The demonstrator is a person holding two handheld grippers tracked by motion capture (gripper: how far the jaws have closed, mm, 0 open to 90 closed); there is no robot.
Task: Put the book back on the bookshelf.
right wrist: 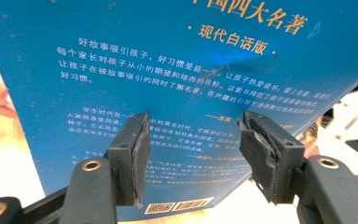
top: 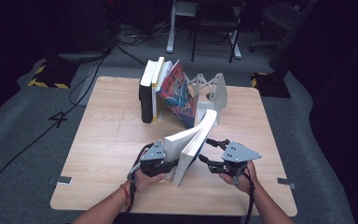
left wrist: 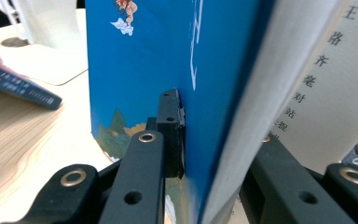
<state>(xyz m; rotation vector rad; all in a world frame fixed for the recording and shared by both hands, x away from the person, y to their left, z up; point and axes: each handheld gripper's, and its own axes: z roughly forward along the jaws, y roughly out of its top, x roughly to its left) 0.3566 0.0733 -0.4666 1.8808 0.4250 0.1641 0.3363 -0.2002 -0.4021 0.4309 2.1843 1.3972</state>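
Upright near the table's [top: 102,140] front edge stood the blue book [top: 192,147], pages fanned; our left gripper [top: 164,164] was clamped on its front portion, while our right gripper [top: 209,151] faced the back cover with jaws apart.

Two grippers [top: 170,163] [top: 209,151] work at one table [top: 107,140]. One blue paperback [top: 193,144] stands between them. About four books [top: 147,91] lean in one white rack [top: 216,91].
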